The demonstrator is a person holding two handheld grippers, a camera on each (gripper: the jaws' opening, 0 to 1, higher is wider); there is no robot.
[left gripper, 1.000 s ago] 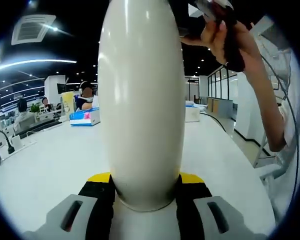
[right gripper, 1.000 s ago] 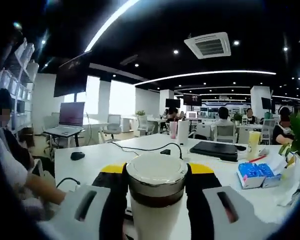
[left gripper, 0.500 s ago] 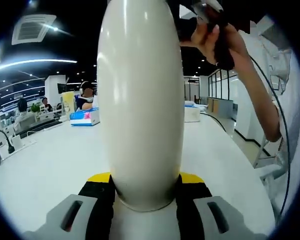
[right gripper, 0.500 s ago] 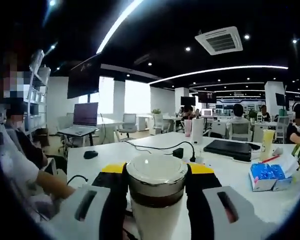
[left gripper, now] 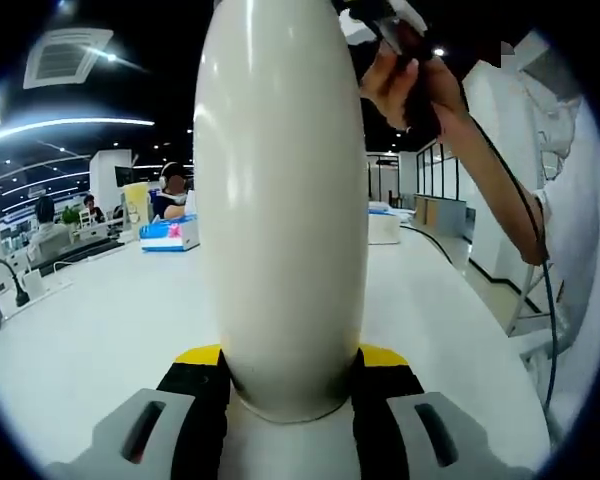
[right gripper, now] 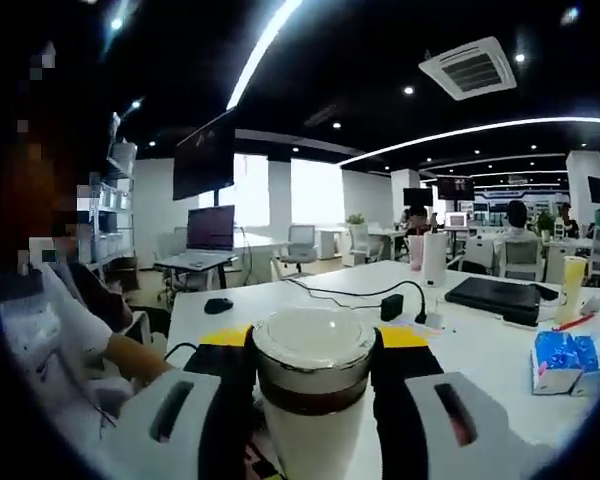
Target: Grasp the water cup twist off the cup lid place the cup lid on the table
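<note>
your left gripper (left gripper: 290, 385) has its fingers (left gripper: 195, 400) clamped on the lower body of the water cup (left gripper: 280, 200), the black and yellow pads pressing its cream-white wall from both sides. the cup stands up between them, and its top runs out of the left gripper view. past it spreads the white worktop (left gripper: 100, 320), and a blue tissue box (left gripper: 168, 234) sits well off toward the worktop's far left edge, with seated people behind it. at the upper right of that view your hand (left gripper: 405, 75) grips a dark handle, with a cable (left gripper: 540, 260) hanging down from it beside your white sleeve.

your right gripper (right gripper: 312, 375) has its fingers (right gripper: 230, 385) closed around the cup lid (right gripper: 313, 350), one pad on each side of its metal band. the pale top of the lid faces the camera, and the dark ring under the band meets the cream cup body, so the lid sits on the cup. in the right gripper view a closed laptop (right gripper: 505, 297) lies on the worktop toward its far right edge, a black adapter (right gripper: 392, 306) with its cord lies near the middle, a mouse (right gripper: 218, 305) rests by the far left edge, and another blue box (right gripper: 560, 358) sits at the right.
</note>
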